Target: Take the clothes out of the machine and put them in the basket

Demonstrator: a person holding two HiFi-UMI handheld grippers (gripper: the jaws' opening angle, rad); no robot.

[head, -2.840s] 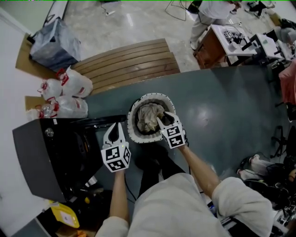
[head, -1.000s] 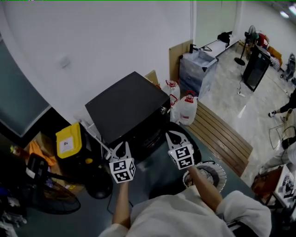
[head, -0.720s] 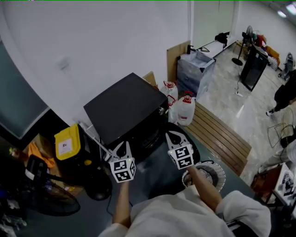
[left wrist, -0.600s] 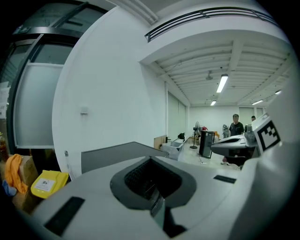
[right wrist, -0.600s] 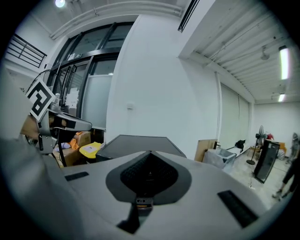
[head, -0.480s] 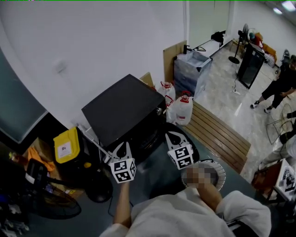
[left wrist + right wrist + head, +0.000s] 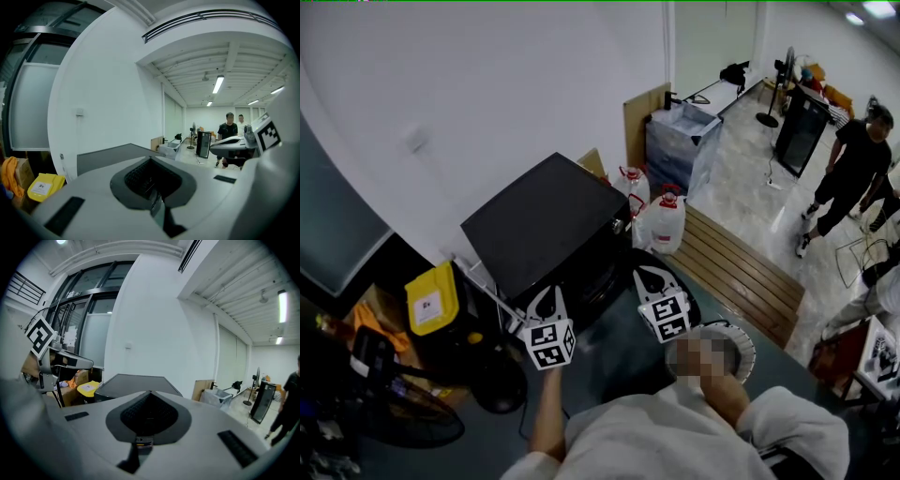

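Two grippers, left gripper (image 7: pixel 547 300) and right gripper (image 7: pixel 652 279), both pressed together, empty. Machine (image 7: pixel 544 220) just beyond the tips, far-left, left gripper likely nearer. Basket (image 7: pixel 743 336) near-right. Clothes unseen.

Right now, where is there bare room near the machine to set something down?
The top of the machine is bare, and so is the wooden bench right of the water jugs. Left of the machine it is crowded: yellow box, fan.
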